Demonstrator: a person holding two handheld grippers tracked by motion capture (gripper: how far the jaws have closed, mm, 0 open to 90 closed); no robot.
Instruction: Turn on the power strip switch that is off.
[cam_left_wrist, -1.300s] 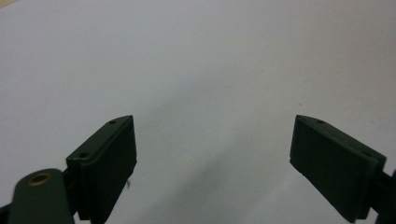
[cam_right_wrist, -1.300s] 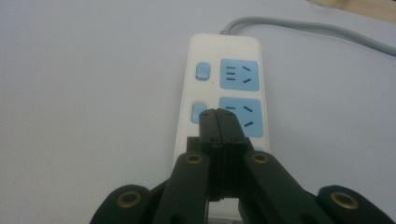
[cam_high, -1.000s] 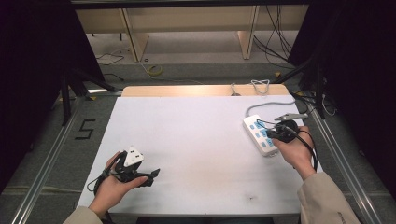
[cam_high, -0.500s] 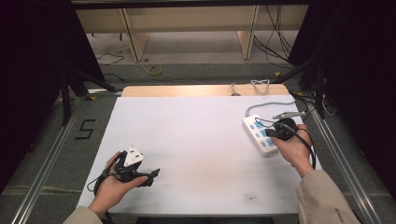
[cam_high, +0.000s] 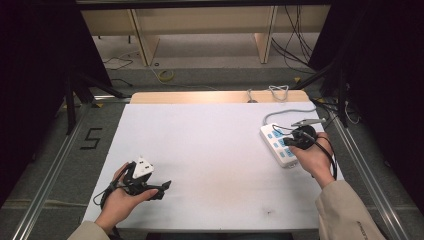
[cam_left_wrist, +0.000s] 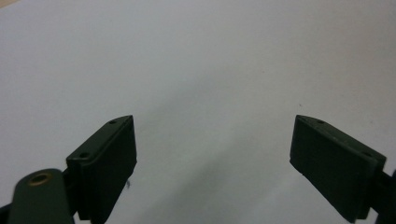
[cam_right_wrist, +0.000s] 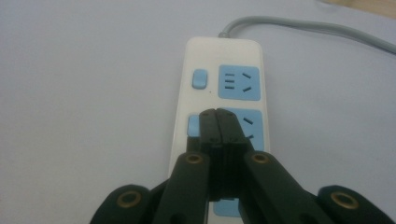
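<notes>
Two grippers: the right gripper (cam_right_wrist: 217, 114), jaws pressed together, over the power strip (cam_right_wrist: 223, 88); the left gripper (cam_left_wrist: 212, 154) gapes wide above the table (cam_high: 210, 140).

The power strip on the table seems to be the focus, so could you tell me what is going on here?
A person holds a gripper in each hand. The right gripper, jaws shut together, rests its tips over the white plastic power strip with blue sockets, beside a small blue switch; whether it presses anything is unclear. The left gripper hangs open over the bare white table.

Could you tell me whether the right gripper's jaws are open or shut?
Shut: the right gripper has its black jaws pressed together, empty, over the white power strip.
</notes>
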